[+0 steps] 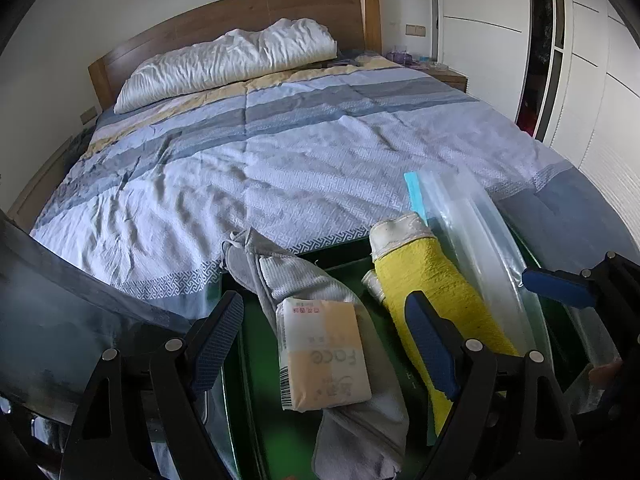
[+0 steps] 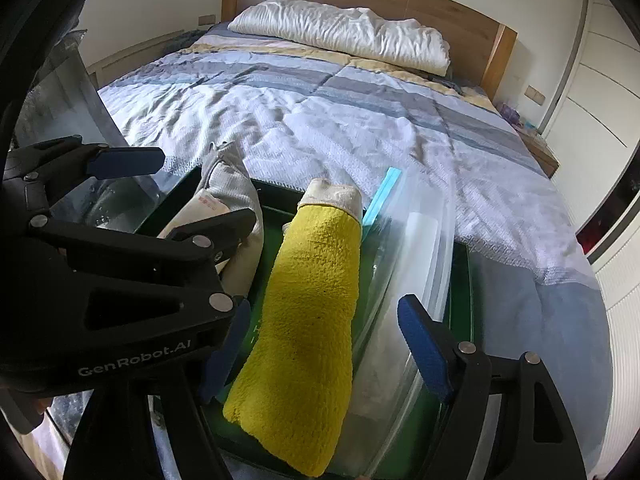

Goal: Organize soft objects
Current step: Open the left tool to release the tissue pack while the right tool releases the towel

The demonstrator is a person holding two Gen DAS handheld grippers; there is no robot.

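Note:
A green tray (image 1: 340, 258) sits at the foot of the bed. In it lie a grey cloth (image 1: 296, 276), a tissue pack (image 1: 324, 356) on top of that cloth, a rolled yellow towel (image 2: 312, 312) with a white end, and a clear zip bag (image 2: 408, 248) with a blue seal. My left gripper (image 1: 324, 340) hovers open over the tissue pack, its pads well clear of it. My right gripper (image 2: 324, 352) is open astride the yellow towel, and the right pad stands off from it. Part of its left finger is hidden behind the left gripper (image 2: 204, 188).
A bed with a striped quilt (image 1: 304, 152) fills the view beyond the tray, with a white pillow (image 1: 228, 64) against the wooden headboard (image 1: 240, 12). White wardrobe doors (image 1: 592, 92) stand to the right. A dark shiny sheet (image 1: 48, 312) lies at the left.

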